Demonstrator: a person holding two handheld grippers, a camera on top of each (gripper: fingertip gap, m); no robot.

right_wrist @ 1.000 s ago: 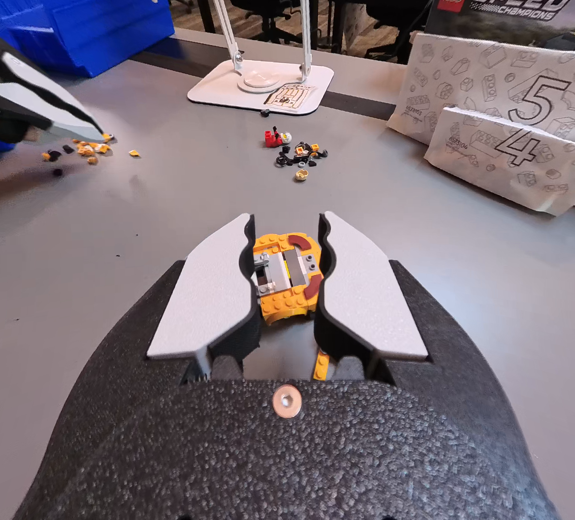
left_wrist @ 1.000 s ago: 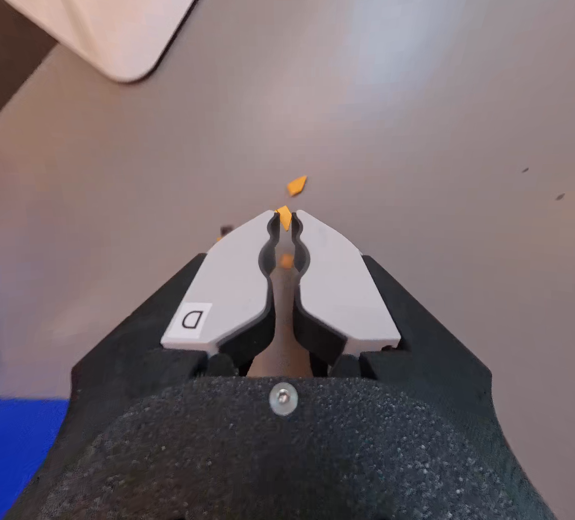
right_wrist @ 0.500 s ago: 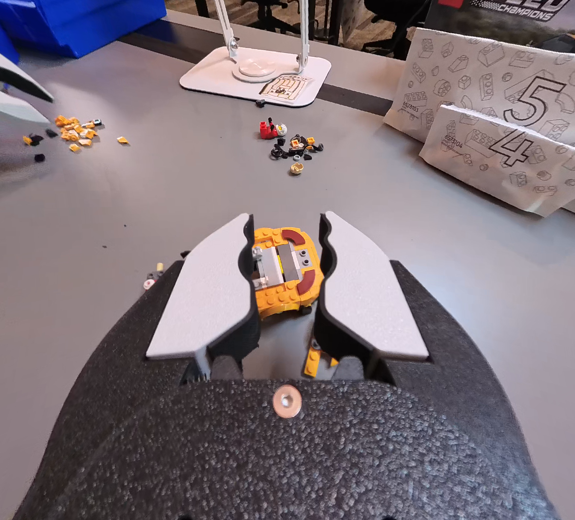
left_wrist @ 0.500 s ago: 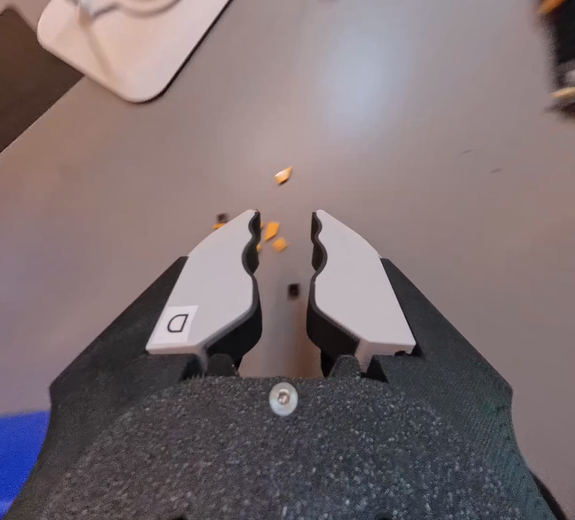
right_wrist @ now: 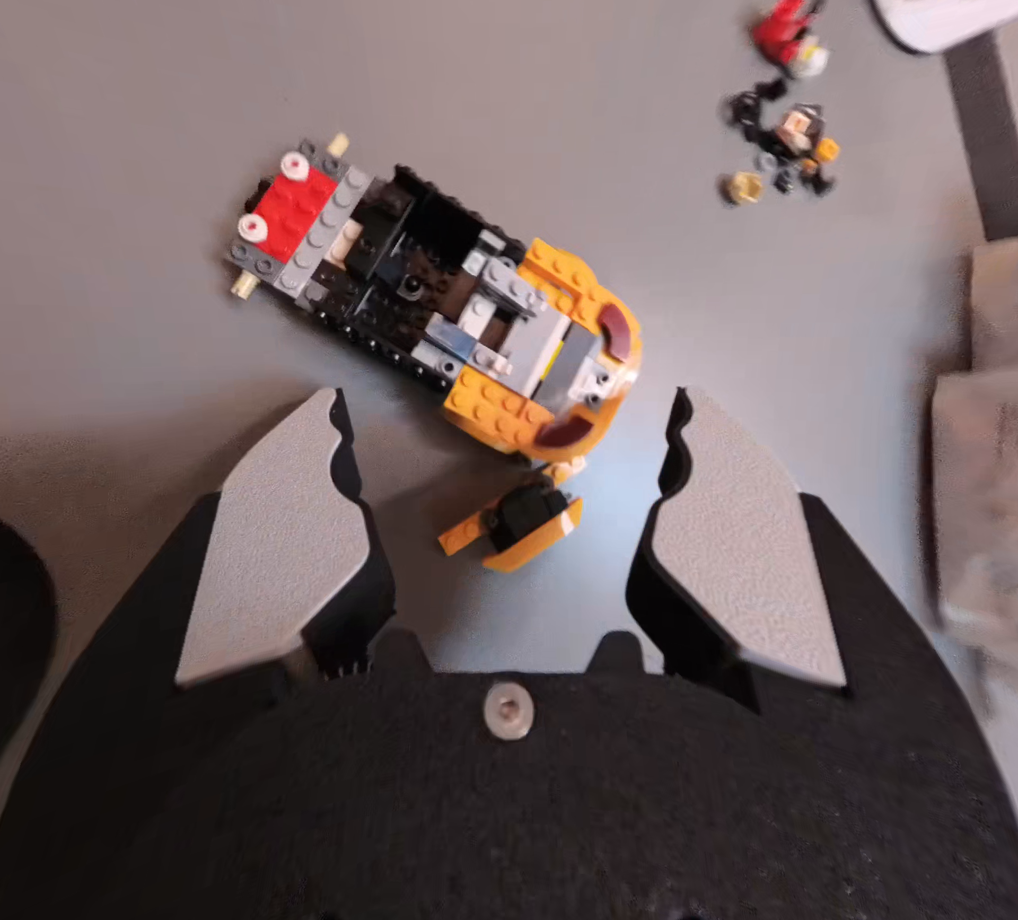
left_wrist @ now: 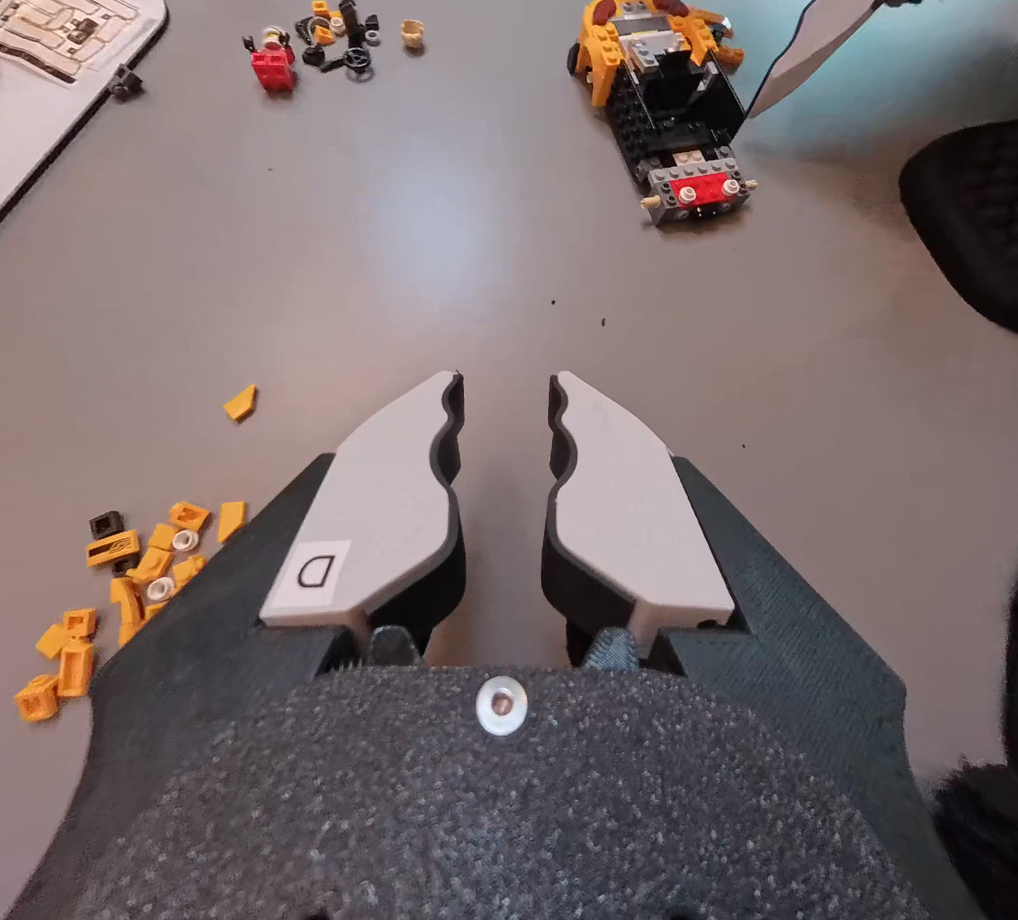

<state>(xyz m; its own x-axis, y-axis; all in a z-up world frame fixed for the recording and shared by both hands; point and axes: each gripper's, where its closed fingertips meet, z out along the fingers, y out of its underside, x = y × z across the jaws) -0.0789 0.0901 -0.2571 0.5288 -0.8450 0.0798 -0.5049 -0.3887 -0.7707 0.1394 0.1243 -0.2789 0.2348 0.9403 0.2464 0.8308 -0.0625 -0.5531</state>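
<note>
Jaws of both grippers gape; brick car (right_wrist: 440, 309) lies beyond right's.

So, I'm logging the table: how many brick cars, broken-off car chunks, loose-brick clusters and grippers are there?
Brick car: 1
Broken-off orange-and-black chunk: 1
Loose-brick clusters: 2, orange pile and mixed pile
Grippers: 2, left gripper and right gripper, both open
Total: 6

Hobby worktable (left_wrist: 440, 243), toy bricks (left_wrist: 126, 579)
</note>
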